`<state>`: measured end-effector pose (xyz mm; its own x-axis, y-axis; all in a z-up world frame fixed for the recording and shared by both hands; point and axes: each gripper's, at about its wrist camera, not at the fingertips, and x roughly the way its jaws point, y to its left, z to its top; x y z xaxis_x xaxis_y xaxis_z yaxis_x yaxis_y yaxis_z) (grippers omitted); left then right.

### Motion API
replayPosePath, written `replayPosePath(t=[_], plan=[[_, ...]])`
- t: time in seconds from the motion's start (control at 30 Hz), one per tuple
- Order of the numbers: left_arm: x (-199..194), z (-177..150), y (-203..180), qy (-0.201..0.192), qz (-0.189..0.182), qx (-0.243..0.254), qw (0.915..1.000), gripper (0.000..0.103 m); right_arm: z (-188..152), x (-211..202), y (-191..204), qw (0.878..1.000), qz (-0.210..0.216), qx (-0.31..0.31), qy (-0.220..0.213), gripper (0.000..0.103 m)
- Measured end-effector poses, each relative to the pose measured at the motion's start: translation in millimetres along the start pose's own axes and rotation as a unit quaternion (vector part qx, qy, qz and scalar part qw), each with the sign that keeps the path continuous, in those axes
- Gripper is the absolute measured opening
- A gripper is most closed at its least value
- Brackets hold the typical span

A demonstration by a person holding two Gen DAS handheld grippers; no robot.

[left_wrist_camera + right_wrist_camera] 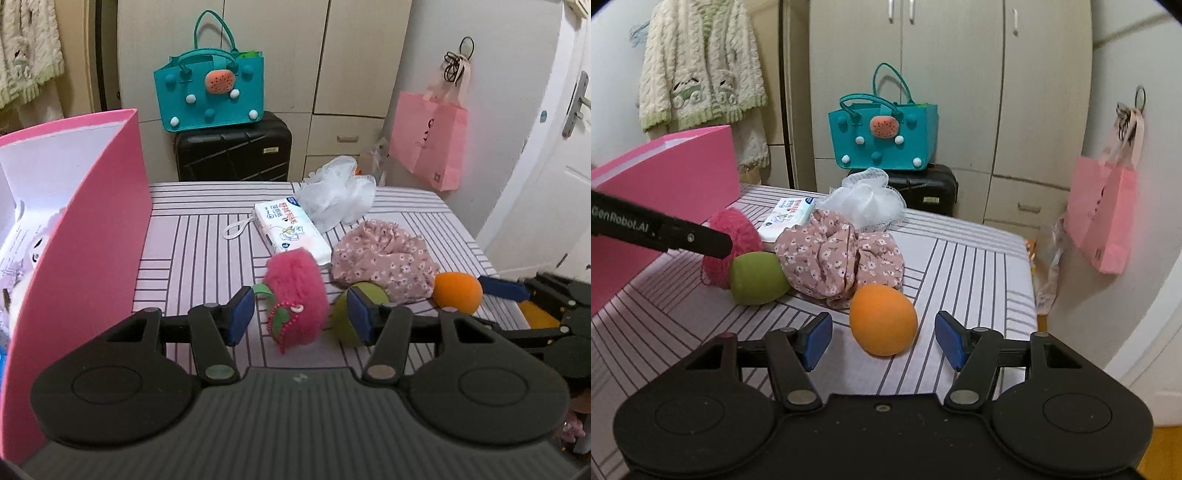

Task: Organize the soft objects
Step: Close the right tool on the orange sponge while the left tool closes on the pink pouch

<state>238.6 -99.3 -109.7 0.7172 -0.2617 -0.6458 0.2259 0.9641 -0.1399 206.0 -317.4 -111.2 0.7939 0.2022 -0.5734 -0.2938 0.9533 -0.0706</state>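
A fluffy pink plush point(295, 295) lies on the striped table point(207, 251), between the open fingers of my left gripper point(301, 315). A green ball point(345, 317) sits just behind the left gripper's right finger. An orange ball point(882, 319) lies between the open fingers of my right gripper point(884, 339), not gripped; it also shows in the left wrist view point(458, 291). A floral cloth point(834, 254), a tissue pack point(291, 229) and a white mesh pouf point(336, 195) lie farther back. In the right wrist view the plush point(735, 236) sits behind the left gripper's arm.
A tall pink box point(88, 236) stands at the table's left with soft items inside. Beyond the table are a black suitcase point(232, 151) with a teal bag point(210, 92) on it, cabinets, and a pink paper bag point(428, 144) hanging at the right.
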Motion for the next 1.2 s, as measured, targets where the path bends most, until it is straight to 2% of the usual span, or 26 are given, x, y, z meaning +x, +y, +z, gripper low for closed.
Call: replayPosePath(t=[0.2, 0.27, 0.33, 0.4, 0.43, 0.53, 0.7, 0.83, 0.97, 1.2], plan=[[4, 2, 2, -0.009, -0.007, -0.019, 0.9998, 0.054, -1, 10, -4, 0.999, 0.024, 0.037, 0.014, 0.067], [6, 3, 4, -0.009, -0.001, -0.026, 0.9996, 0.053, -2, 12, -2, 0.999, 0.018, 0.037, 0.014, 0.067], [10, 4, 6, -0.003, 0.001, -0.034, 0.9994, 0.049, -2, 11, 0, 0.999, 0.007, 0.036, 0.008, 0.064], [13, 3, 6, 0.008, 0.001, -0.034, 0.9994, 0.045, -1, 10, 1, 0.999, 0.003, 0.041, 0.004, 0.047], [15, 3, 5, 0.016, 0.003, -0.026, 0.9995, 0.044, -2, 9, 1, 0.999, 0.003, 0.044, 0.002, 0.045], [17, 0, 2, 0.021, 0.007, -0.009, 0.9997, 0.04, -2, 6, 1, 0.999, -0.003, 0.047, -0.006, 0.044], [18, -1, 9, 0.016, -0.005, -0.026, 0.9995, 0.03, -5, 2, 10, 0.999, -0.01, 0.034, -0.007, 0.044], [10, -4, 10, 0.003, -0.022, -0.026, 0.9994, 0.028, -7, -4, 14, 0.999, -0.015, 0.044, -0.009, 0.044], [-6, -5, 8, -0.023, -0.017, -0.013, 0.9995, 0.028, -8, -10, 18, 0.998, -0.021, 0.055, -0.006, 0.044], [-32, -9, 11, -0.017, -0.046, -0.01, 0.9987, 0.028, -14, -21, 29, 0.997, -0.032, 0.072, 0.009, 0.044]])
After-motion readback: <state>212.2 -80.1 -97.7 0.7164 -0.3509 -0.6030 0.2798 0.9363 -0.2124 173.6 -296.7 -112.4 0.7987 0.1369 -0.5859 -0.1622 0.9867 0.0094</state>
